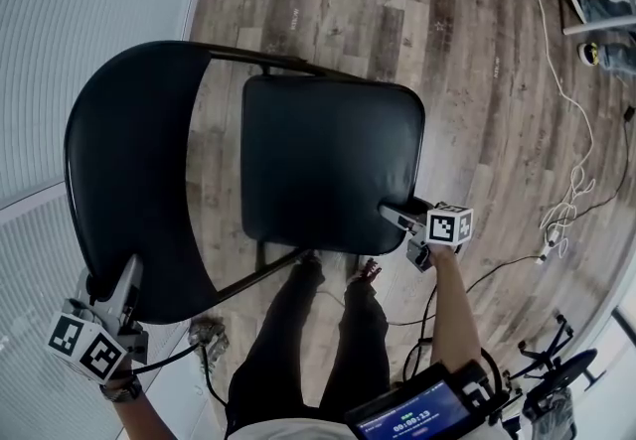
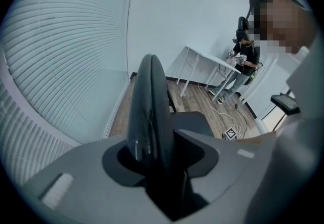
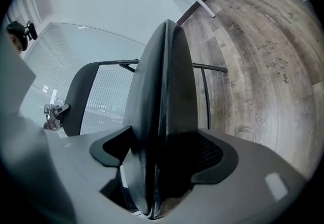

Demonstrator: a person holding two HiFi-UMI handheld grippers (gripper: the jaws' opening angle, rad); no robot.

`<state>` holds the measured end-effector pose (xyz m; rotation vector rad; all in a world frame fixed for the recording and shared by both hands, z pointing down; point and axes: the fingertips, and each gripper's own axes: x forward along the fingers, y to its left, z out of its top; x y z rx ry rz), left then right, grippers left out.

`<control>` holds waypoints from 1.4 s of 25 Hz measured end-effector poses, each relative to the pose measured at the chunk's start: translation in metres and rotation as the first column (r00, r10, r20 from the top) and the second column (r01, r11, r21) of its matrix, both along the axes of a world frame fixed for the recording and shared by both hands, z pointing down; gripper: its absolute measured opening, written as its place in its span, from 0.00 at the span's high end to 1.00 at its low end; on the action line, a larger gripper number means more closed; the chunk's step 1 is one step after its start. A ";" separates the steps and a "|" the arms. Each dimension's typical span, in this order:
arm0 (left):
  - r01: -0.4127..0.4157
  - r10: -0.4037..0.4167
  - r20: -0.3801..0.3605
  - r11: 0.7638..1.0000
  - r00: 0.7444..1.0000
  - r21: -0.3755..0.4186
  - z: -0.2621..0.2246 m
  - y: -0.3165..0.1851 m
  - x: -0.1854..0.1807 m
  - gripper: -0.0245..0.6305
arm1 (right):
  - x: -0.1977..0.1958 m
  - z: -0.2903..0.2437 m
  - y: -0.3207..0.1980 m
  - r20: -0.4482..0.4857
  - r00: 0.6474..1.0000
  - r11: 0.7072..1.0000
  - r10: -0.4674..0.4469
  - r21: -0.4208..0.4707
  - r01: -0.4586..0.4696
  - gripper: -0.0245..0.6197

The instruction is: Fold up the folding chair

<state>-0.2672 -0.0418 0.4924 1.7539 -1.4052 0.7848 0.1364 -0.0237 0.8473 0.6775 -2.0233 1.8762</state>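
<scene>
A black folding chair stands open on the wood floor, its curved backrest (image 1: 129,180) at the left and its padded seat (image 1: 328,165) in the middle. My left gripper (image 1: 127,269) sits at the backrest's near end, and in the left gripper view the backrest's edge (image 2: 147,96) fills the gap between its jaws (image 2: 154,142). My right gripper (image 1: 390,213) is at the seat's near right corner. In the right gripper view the seat's thick edge (image 3: 162,81) lies between the wide jaws (image 3: 162,142), with a slit of light beside the left one.
The person's legs (image 1: 308,329) stand just behind the seat. White cables (image 1: 571,200) trail over the floor at the right, near a black stand (image 1: 552,359). Window blinds (image 1: 60,31) run along the left. A second person (image 2: 245,61) stands by a white table (image 2: 212,61) farther off.
</scene>
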 end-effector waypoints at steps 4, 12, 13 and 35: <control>0.002 -0.002 -0.039 1.000 0.999 -0.002 -0.002 0.001 0.001 0.75 | -0.001 0.000 0.001 -0.002 1.000 1.000 -0.001 -0.011 0.001 0.38; 0.007 -0.006 -0.091 1.000 0.996 0.006 -0.011 0.000 0.007 0.78 | 0.002 -0.004 0.001 -0.011 1.000 1.000 0.007 -0.018 -0.008 0.38; 0.008 -0.007 -0.097 1.000 0.995 0.007 -0.011 -0.001 0.007 0.78 | 0.002 -0.005 0.001 -0.011 1.000 1.000 0.009 -0.017 -0.009 0.38; -0.026 0.040 -0.236 0.998 0.971 0.062 -0.025 -0.007 0.025 0.87 | -0.010 -0.028 0.002 -0.024 0.996 0.997 0.080 0.012 -0.080 0.39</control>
